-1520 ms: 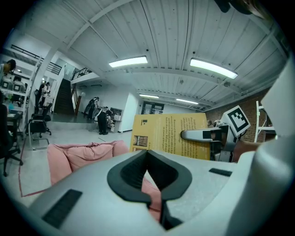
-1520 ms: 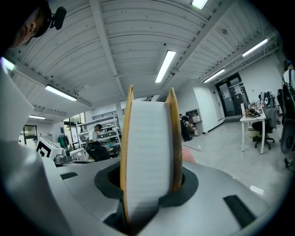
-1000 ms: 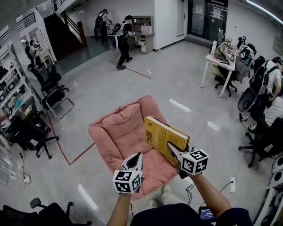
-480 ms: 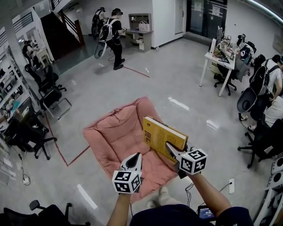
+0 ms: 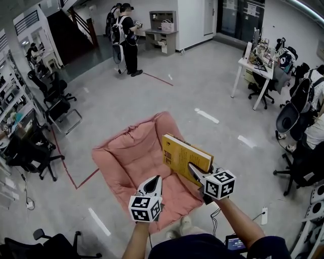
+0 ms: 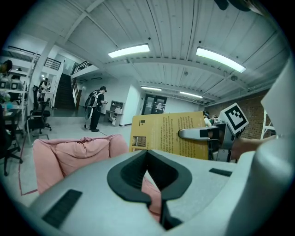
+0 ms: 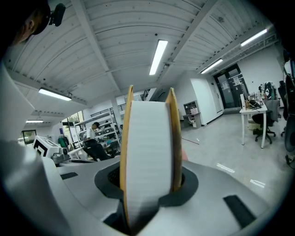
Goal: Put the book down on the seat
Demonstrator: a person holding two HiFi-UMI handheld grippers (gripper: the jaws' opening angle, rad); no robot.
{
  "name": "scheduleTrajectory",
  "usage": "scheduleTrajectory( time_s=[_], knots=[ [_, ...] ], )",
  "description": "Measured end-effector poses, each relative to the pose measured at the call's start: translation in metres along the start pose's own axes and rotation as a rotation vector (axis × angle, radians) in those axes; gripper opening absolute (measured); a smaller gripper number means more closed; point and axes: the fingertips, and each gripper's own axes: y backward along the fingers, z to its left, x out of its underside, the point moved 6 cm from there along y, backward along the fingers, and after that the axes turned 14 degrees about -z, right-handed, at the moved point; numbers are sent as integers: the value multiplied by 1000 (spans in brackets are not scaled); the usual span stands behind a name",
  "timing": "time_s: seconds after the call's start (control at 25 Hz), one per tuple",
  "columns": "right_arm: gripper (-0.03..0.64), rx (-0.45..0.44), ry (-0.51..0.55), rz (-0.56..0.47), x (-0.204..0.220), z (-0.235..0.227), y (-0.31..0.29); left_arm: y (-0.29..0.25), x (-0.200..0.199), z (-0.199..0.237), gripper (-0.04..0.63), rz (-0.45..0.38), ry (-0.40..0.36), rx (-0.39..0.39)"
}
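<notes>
My right tool (image 5: 195, 171) clamps the yellow book (image 5: 178, 153) over the pink seat (image 5: 126, 158), my left tool (image 5: 153, 182) closed, empty.

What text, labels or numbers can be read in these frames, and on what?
Nothing here can actually be read.
Cover of the yellow book: lines of dark print and a small boxed picture, too small and blurred to read.
The two marker cubes: black-and-white square patterns only, no letters or digits.
On the far doors: white sheets, too small to read.
</notes>
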Motion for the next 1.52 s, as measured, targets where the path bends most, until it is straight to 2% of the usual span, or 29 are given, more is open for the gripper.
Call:
scheduleTrajectory(
  time_s=[0.84, 1.52],
  knots=[
    [155, -4, -69, 120, 42, -41, -35, -29, 31, 11, 5, 81, 40, -52],
    [156, 3, -104, 259, 99, -85, -54, -62, 68, 13, 5, 160, 89, -108]
  ],
)
